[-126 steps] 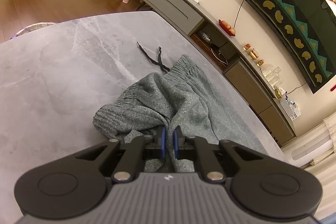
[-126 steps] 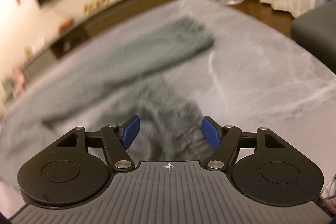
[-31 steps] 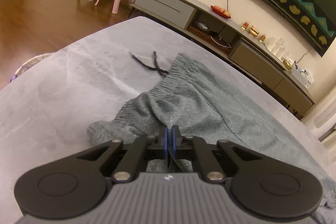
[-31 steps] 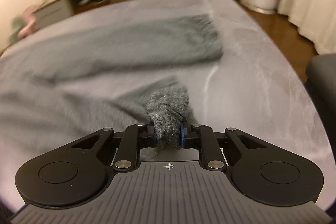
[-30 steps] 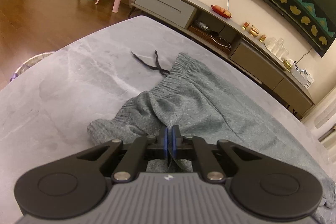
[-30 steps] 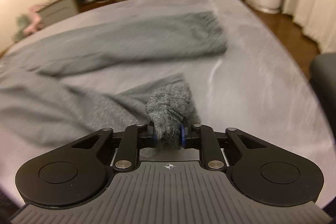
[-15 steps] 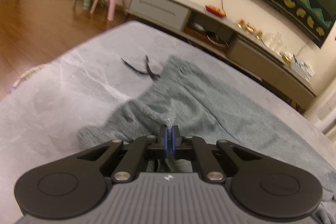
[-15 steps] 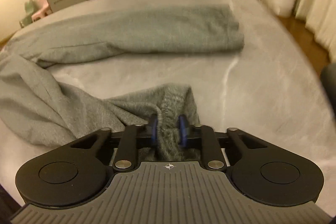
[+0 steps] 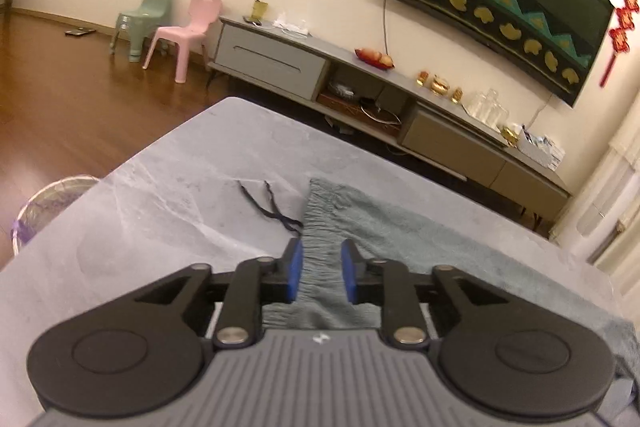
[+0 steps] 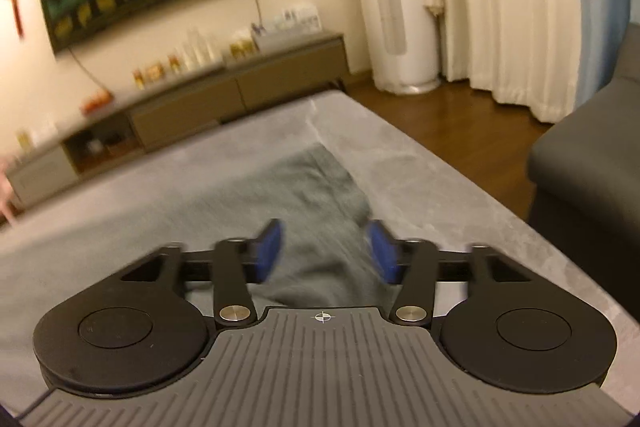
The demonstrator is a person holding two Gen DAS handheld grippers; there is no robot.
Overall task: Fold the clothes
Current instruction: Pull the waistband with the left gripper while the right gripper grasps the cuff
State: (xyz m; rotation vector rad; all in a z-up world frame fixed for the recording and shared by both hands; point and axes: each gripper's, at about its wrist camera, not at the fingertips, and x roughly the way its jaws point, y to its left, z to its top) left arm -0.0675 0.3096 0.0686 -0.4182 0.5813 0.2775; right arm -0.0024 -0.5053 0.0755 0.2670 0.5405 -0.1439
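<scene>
Left wrist view: the left tongs (image 9: 320,277) are released, their blue pads having just been opening, with a gap between them and no cloth pinched. The grey-green trousers (image 9: 400,239) lie flat on the grey marbled counter (image 9: 160,195) directly beneath and ahead of the tongs, the ribbed waistband (image 9: 320,223) seen between the pads. A black drawstring (image 9: 268,207) lies ahead and to the left.

Right wrist view: the right tongs (image 10: 326,253) gape wide, having just been opening, nothing gripped. The trouser leg (image 10: 304,195) lies on the counter below and ahead of them, blurred.
</scene>
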